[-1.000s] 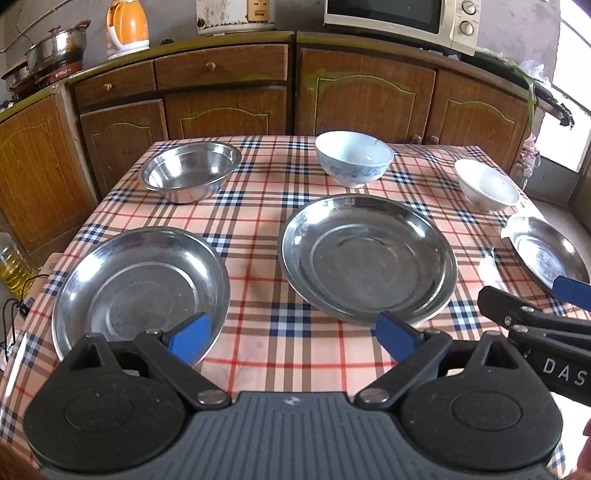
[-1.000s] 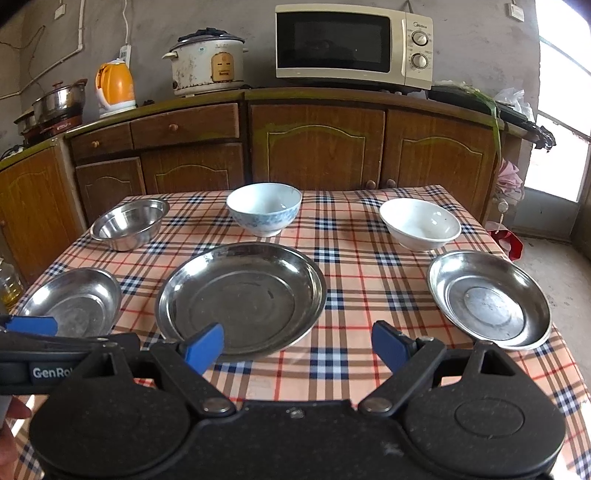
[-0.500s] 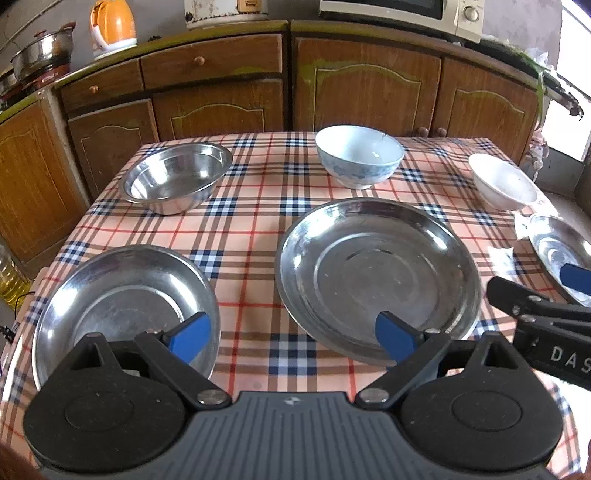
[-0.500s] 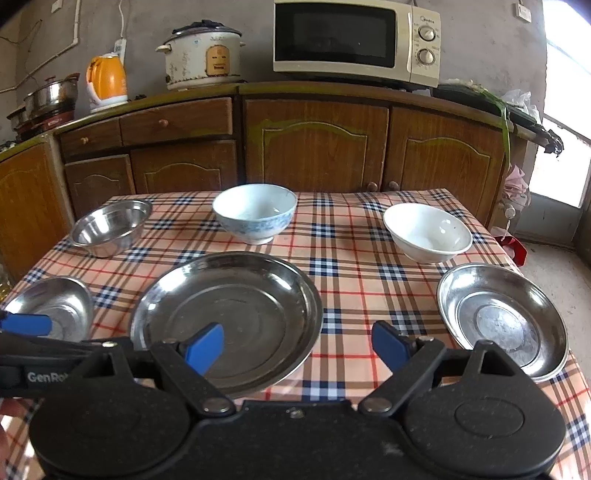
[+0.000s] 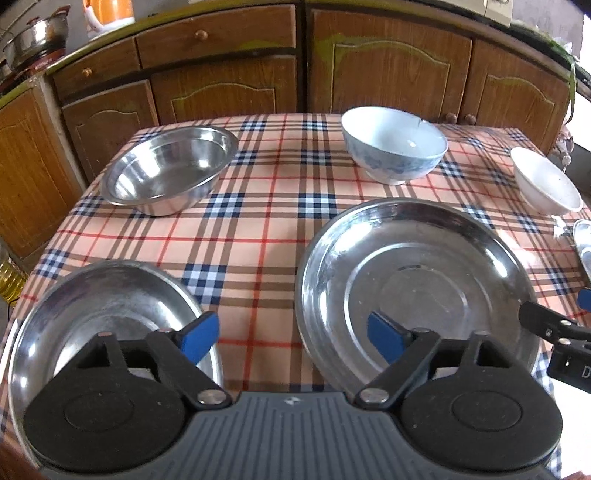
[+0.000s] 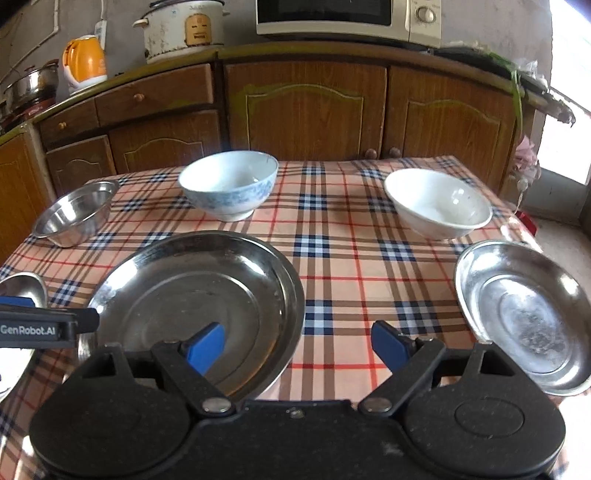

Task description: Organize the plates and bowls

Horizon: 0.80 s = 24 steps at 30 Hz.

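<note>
The large steel plate lies at the middle of the near edge of the checked-cloth counter. A smaller steel plate sits at the near left corner, and another small steel plate at the near right corner. Along the far edge stand a steel bowl at the left corner, a blue-patterned bowl in the middle and a white bowl towards the right.

The left hand-held gripper hangs over the gap between the left small plate and the large plate; its jaws have just been closing a little, yet stand apart with nothing between them. The right hand-held gripper is released too, its left finger over the large plate and bare cloth between the fingers.

Behind the counter run wooden cabinets bearing a microwave, a rice cooker and an orange kettle.
</note>
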Each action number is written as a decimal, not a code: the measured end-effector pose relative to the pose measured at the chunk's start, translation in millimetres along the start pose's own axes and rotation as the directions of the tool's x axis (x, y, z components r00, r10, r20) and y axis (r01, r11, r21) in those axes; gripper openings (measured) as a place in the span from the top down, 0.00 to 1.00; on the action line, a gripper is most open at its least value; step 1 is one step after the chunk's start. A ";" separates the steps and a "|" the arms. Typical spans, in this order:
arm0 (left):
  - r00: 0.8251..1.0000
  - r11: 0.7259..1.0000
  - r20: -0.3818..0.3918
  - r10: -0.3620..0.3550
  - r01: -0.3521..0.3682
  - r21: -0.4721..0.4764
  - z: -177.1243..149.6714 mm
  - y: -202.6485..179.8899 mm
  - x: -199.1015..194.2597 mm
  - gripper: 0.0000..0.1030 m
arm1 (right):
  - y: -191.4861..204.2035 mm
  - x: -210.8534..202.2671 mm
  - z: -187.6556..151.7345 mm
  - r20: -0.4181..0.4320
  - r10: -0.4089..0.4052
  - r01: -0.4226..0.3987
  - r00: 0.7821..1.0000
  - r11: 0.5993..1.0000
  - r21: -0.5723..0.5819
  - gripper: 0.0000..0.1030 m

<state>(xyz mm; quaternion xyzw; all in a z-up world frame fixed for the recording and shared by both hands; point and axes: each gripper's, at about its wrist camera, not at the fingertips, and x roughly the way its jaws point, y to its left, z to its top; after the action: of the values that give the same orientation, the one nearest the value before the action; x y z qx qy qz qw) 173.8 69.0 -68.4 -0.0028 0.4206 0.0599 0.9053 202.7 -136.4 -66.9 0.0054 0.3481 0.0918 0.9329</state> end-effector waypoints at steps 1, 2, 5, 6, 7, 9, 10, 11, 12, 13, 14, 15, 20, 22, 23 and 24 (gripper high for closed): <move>1.000 1.000 -0.005 -0.001 0.001 0.000 1.7 -0.5 3.2 0.17 | -1.8 3.9 0.9 -0.006 0.010 -0.010 1.000 1.000 0.012 0.02; 1.000 1.000 -0.010 -0.005 0.005 -0.002 3.3 -0.4 6.8 0.20 | -2.9 7.6 1.8 -0.010 0.015 -0.015 1.000 1.000 0.022 0.05; 0.999 1.000 -0.035 -0.015 0.014 -0.017 7.9 -0.8 18.6 0.35 | -5.3 18.7 3.8 -0.025 0.023 -0.022 0.999 0.999 0.039 0.29; 0.999 1.000 -0.044 -0.020 0.019 -0.022 9.0 -0.7 22.3 0.38 | -5.9 21.4 3.8 -0.030 0.030 -0.029 0.999 0.998 0.047 0.39; 0.998 0.999 -0.053 -0.028 0.027 -0.026 10.0 -0.6 25.9 0.46 | -6.7 24.3 3.7 -0.036 0.038 -0.036 0.999 0.998 0.053 0.44; 0.997 0.998 -0.068 -0.045 0.042 -0.035 10.6 -0.2 32.2 0.60 | -7.6 29.2 2.4 -0.046 0.055 -0.052 0.997 0.997 0.062 0.58; 0.996 0.998 -0.070 -0.059 0.056 -0.040 10.5 -0.1 34.9 0.68 | -7.1 31.0 2.0 -0.050 0.062 -0.058 0.997 0.996 0.064 0.65; 0.995 0.996 -0.064 -0.074 0.071 -0.046 10.6 -0.3 35.8 0.72 | -6.6 32.4 1.5 -0.053 0.065 -0.061 0.996 0.996 0.068 0.78; 0.996 0.997 -0.055 -0.068 0.066 -0.043 10.6 -1.1 35.6 0.73 | -6.3 33.4 1.1 -0.054 0.055 -0.051 0.997 0.996 0.069 0.81; 0.997 0.998 -0.050 -0.063 0.061 -0.034 11.3 -2.6 35.7 0.75 | -6.5 33.6 0.6 -0.052 0.055 -0.052 0.997 0.996 0.070 0.81; 0.997 0.998 -0.047 -0.064 0.063 -0.032 11.8 -2.7 35.4 0.77 | -7.1 34.1 0.4 -0.054 0.054 -0.050 0.997 0.996 0.072 0.81; 0.997 0.997 -0.045 -0.070 0.069 -0.037 12.3 -2.0 34.8 0.78 | -7.6 34.1 0.6 -0.053 0.048 -0.044 0.997 0.996 0.073 0.81; 0.997 0.997 -0.002 -0.072 0.072 -0.027 16.4 -4.2 23.6 0.80 | -8.9 23.9 5.2 -0.015 0.035 -0.034 0.999 0.997 0.068 0.81; 0.997 0.997 0.016 -0.075 0.076 -0.028 19.9 -5.1 18.4 0.80 | -8.4 17.9 9.3 0.004 0.024 -0.025 1.000 0.998 0.061 0.81; 0.997 0.996 0.025 -0.078 0.078 -0.029 21.7 -4.5 15.4 0.80 | -8.5 15.1 11.7 0.014 0.022 -0.023 1.000 0.998 0.059 0.81; 0.996 0.996 0.033 -0.078 0.079 -0.029 23.8 -4.5 12.0 0.80 | -9.3 12.4 14.2 0.021 0.024 -0.025 0.999 0.998 0.061 0.81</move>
<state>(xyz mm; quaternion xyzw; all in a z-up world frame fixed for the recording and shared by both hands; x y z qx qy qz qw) 200.1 67.1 -62.5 -0.0322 0.4046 0.0304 0.9134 222.6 -142.6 -64.9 0.0393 0.3413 0.0924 0.9346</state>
